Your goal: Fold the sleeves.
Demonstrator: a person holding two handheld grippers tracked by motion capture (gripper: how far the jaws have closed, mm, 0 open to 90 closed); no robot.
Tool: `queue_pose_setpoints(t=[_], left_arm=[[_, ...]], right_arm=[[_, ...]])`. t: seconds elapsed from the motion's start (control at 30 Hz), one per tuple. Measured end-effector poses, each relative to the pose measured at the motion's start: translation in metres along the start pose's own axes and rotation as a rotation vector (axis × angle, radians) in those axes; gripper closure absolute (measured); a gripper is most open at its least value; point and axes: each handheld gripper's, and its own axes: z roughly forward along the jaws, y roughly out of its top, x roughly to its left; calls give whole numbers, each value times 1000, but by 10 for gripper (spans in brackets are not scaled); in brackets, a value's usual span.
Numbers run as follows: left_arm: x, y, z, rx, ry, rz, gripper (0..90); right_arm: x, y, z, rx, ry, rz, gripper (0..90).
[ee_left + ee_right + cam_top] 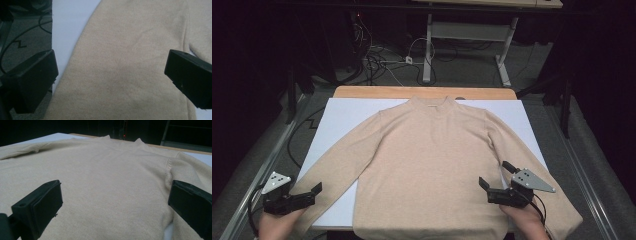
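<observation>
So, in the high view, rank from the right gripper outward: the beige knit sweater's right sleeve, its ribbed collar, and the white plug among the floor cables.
1. Right sleeve, beside the right gripper.
2. Ribbed collar, far table edge.
3. White plug, floor beyond.

Both hands come in low at the near edge of the sweater [427, 160], one to each side of it. The left hand [274, 222] holds the left gripper [314, 192] over the cuff end of the sweater's left-lying sleeve, jaws spread wide and pointing toward the sweater's body. The right hand [527, 217] holds the right gripper [496, 176] above the sweater's lower right corner, where body and sleeve meet, jaws likewise wide apart, gripping nothing.
</observation>
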Motion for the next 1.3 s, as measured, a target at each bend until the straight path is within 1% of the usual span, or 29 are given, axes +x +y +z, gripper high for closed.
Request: queue_pose_setpoints(t=[0.03, 0.1, 0.17, 0.2, 0.23, 0.27, 0.3, 0.4, 0.47, 0.53, 0.67, 0.7, 0.8, 0.87, 0.97, 1.0, 1.03, 1.07, 1.1, 1.13, 1.17, 1.23, 1.27, 1.3], left_arm=[[0, 0, 0, 0, 0, 0, 0], [0, 1, 1, 25, 6, 1, 0], [2, 1, 4, 66, 5, 0, 0], [2, 1, 4, 66, 5, 0, 0], [2, 1, 4, 78, 5, -1, 0], [3, 1, 6, 105, 9, -3, 2], [3, 1, 7, 116, 10, -6, 2], [4, 1, 8, 131, 14, -10, 2], [3, 1, 9, 142, 13, -5, 38], [3, 2, 11, 159, 21, 5, 40], [2, 2, 12, 161, 33, 12, 69], [1, 2, 13, 162, 43, 21, 85], [0, 2, 12, 161, 46, 31, 147], [0, 2, 12, 156, 42, 37, 163], [-1, 1, 11, 143, 34, 41, 252], [-1, 1, 11, 141, 31, 43, 299], [-1, 0, 11, 138, 29, 46, 299], [-2, 0, 10, 136, 27, 52, 341], [-2, 0, 10, 135, 24, 52, 341], [-2, 0, 10, 133, 24, 53, 387], [-2, 0, 10, 131, 22, 56, 387], [-3, 0, 9, 126, 21, 59, 438], [-3, -1, 9, 122, 16, 63, 487], [-3, -1, 9, 122, 16, 63, 513]], right_arm=[[0, 0, 0, 0, 0, 0, 2], [1, 0, 0, 2, 2, 1, 2], [1, 0, 1, 4, 3, 2, 2], [1, 0, 1, 4, 3, 2, 2], [1, 0, 1, 5, 3, 1, 2], [1, -1, 1, 5, 5, -1, 2], [1, -1, 1, 7, 5, 2, 2], [2, -1, 1, 8, 7, -1, 2], [2, -2, 2, 10, 10, 0, 2], [2, -2, 2, 11, 11, -1, 2], [3, -2, 2, 12, 13, 2, 2], [3, -2, 3, 13, 14, -1, 2], [3, -2, 3, 15, 13, -1, 2], [3, -2, 3, 15, 13, 1, 2], [3, -2, 2, 15, 13, 1, 2], [3, -2, 2, 14, 13, 1, 2], [3, -2, 2, 14, 13, 1, 2], [3, -2, 2, 14, 13, 1, 2], [3, -2, 2, 14, 13, 1, 2], [4, -2, 2, 14, 14, 0, 2], [4, -2, 2, 14, 14, 0, 2], [4, -2, 3, 14, 14, -2, 2], [4, -2, 3, 15, 15, -1, 2], [4, -2, 3, 15, 15, -1, 2]])
